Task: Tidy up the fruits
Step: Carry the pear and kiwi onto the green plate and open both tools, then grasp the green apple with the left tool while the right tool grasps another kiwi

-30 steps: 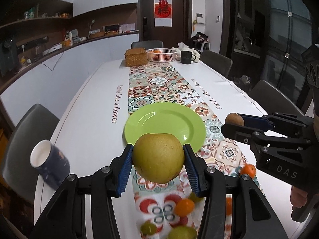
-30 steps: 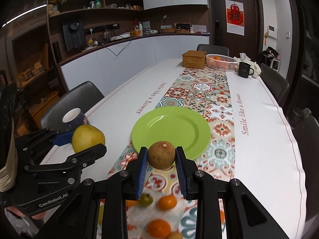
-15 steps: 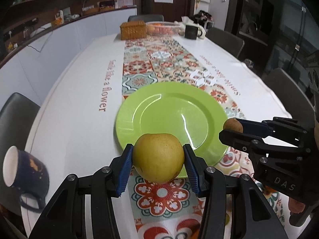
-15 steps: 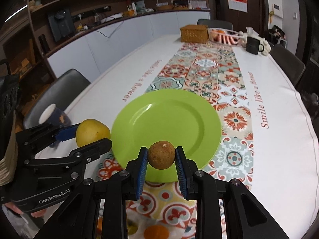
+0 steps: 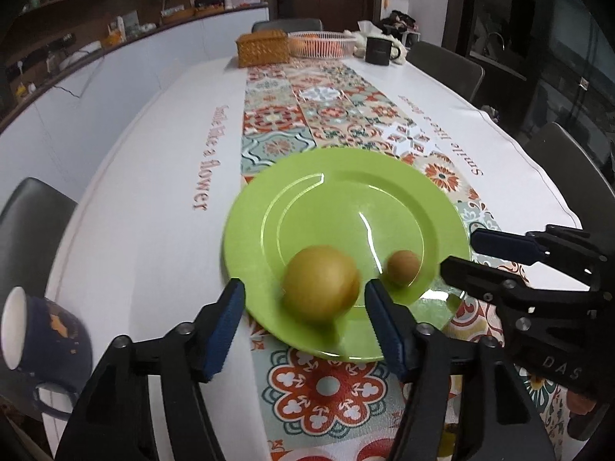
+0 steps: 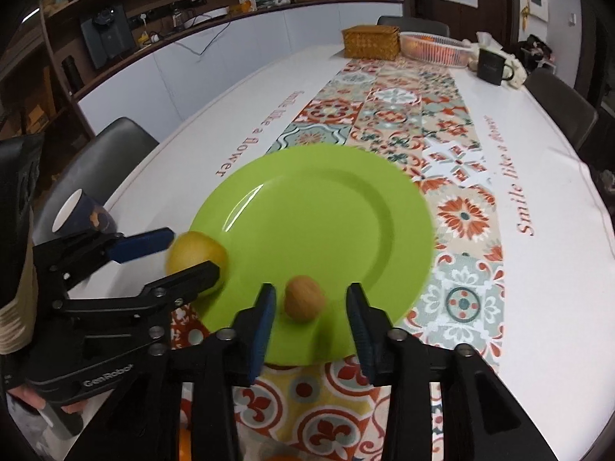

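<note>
A big yellow pear (image 5: 321,283) and a small brown round fruit (image 5: 402,267) lie on the near part of the green plate (image 5: 346,199), both blurred. My left gripper (image 5: 303,307) is open, its blue pads apart on either side of the pear without touching it. My right gripper (image 6: 309,317) is open around the brown fruit (image 6: 303,302), which lies on the plate (image 6: 326,211). The pear (image 6: 196,255) shows between the left gripper's fingers in the right wrist view. The right gripper (image 5: 499,253) shows open at the right of the left wrist view.
A dark blue mug (image 5: 42,342) stands at the left table edge. A wicker box (image 5: 263,48), a white basket with oranges (image 5: 321,42) and a black mug (image 5: 378,50) stand at the far end. Chairs line both sides. An orange fruit (image 6: 184,443) lies near me.
Both grippers moved forward and down over the plate, then opened. The pear and the brown fruit dropped out of the jaws onto the plate.
</note>
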Available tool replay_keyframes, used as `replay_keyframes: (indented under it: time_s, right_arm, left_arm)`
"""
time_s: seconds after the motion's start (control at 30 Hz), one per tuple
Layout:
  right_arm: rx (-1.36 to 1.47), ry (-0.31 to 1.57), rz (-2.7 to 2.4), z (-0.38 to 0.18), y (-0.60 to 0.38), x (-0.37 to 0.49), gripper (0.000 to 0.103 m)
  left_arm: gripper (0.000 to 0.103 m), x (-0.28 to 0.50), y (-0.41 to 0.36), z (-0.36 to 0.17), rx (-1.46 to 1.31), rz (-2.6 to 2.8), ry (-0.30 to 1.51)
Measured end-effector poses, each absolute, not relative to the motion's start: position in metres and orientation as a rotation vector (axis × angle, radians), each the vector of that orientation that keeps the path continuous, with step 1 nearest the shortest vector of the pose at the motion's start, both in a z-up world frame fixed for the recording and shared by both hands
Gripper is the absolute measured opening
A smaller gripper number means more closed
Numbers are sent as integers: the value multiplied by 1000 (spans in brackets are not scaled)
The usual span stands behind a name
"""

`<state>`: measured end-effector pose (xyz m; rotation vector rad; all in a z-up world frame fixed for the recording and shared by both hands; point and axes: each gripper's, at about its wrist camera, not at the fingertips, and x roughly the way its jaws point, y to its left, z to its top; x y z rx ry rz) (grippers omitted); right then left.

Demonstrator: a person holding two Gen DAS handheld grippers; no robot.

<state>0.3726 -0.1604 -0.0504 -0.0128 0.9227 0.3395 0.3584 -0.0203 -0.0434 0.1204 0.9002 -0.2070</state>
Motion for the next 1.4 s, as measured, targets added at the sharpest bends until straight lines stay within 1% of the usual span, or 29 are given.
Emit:
replay_keyframes:
  time_s: [0.13, 0.23, 0.33, 0.47, 0.57, 0.63, 0.8, 1.07, 1.13, 1.4]
  right_arm:
    - [-8, 881, 305, -38, -169, 357, 40]
    - [-11, 844, 292, -26, -175, 340, 40]
    - [-24, 798, 282, -12, -179, 318, 44]
    - [-28, 742, 279, 8, -183, 287, 46]
    - [-16, 711, 279, 20, -188, 267, 51]
    - [-11, 693, 273, 26, -190, 254, 53]
    - [-4, 666, 261, 38, -196, 225, 58]
    - [-14, 655, 238, 41, -202, 188, 58]
    - [-21, 657, 235, 40, -202, 180, 61]
    - [-32, 705, 241, 25, -203, 156, 62]
  left_arm:
    - [66, 342, -19, -32, 124, -200, 879]
    - [70, 321, -21, -19, 138, -184, 837]
    - [73, 300, -23, -4, 144, -179, 799]
    - [80, 271, -27, 18, 146, -166, 751]
    - [85, 250, -27, 30, 141, -160, 723]
    - [86, 237, -27, 36, 135, -159, 712]
    - [93, 207, -27, 43, 131, -148, 690]
    - [95, 161, -30, 41, 160, -122, 675]
    - [95, 153, -30, 39, 161, -117, 673]
    - [95, 132, -30, 24, 141, -112, 717]
